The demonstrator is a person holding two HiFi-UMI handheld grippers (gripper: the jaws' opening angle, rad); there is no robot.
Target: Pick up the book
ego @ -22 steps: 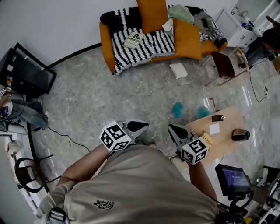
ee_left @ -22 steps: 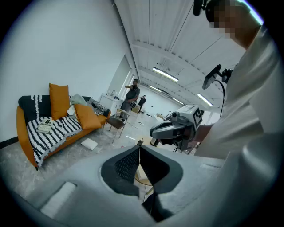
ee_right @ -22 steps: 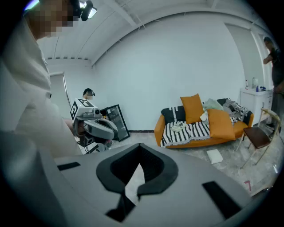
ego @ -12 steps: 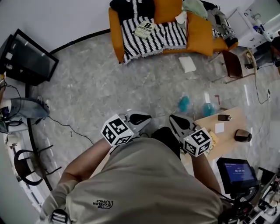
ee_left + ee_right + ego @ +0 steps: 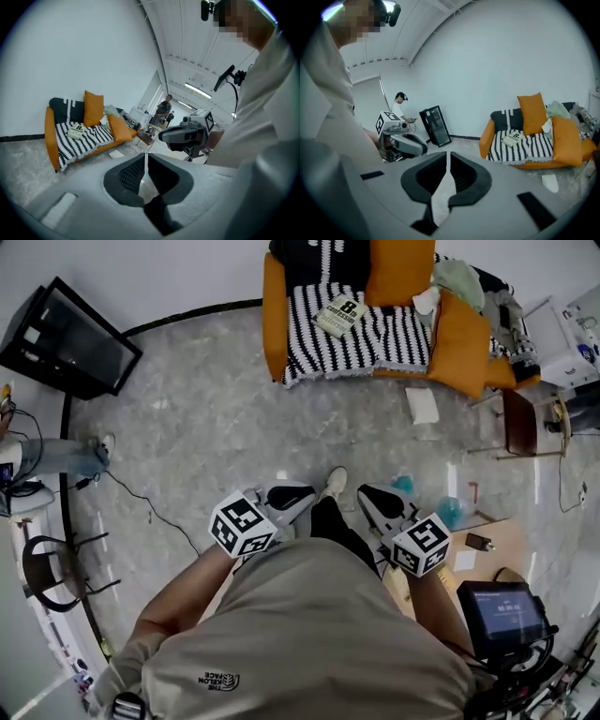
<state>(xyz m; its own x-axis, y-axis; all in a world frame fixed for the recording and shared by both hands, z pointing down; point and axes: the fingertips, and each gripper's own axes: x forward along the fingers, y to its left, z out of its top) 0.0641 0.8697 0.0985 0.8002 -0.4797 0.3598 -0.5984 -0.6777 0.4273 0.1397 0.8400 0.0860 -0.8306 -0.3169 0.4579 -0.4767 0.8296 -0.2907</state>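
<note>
A pale book (image 5: 341, 315) with a large dark "8" on its cover lies on the striped blanket of the orange sofa (image 5: 275, 306) at the top of the head view. It also shows small in the left gripper view as the book (image 5: 75, 131) and in the right gripper view as the book (image 5: 513, 138). Both grippers are held close to the person's chest, far from the sofa. My left gripper (image 5: 302, 495) is shut with nothing in it. My right gripper (image 5: 367, 495) is shut and empty too.
A dark screen (image 5: 66, 341) leans at the left wall. A white sheet (image 5: 422, 404) lies on the floor by the sofa, near a brown chair (image 5: 521, 424). A wooden table (image 5: 502, 545) with small items and a tablet (image 5: 505, 608) stand at right. Cables trail at left.
The person has walked toward the sofa: it and the book have slid down and right in the head view, and a shoe shows between the grippers. Both grippers stay shut.
</note>
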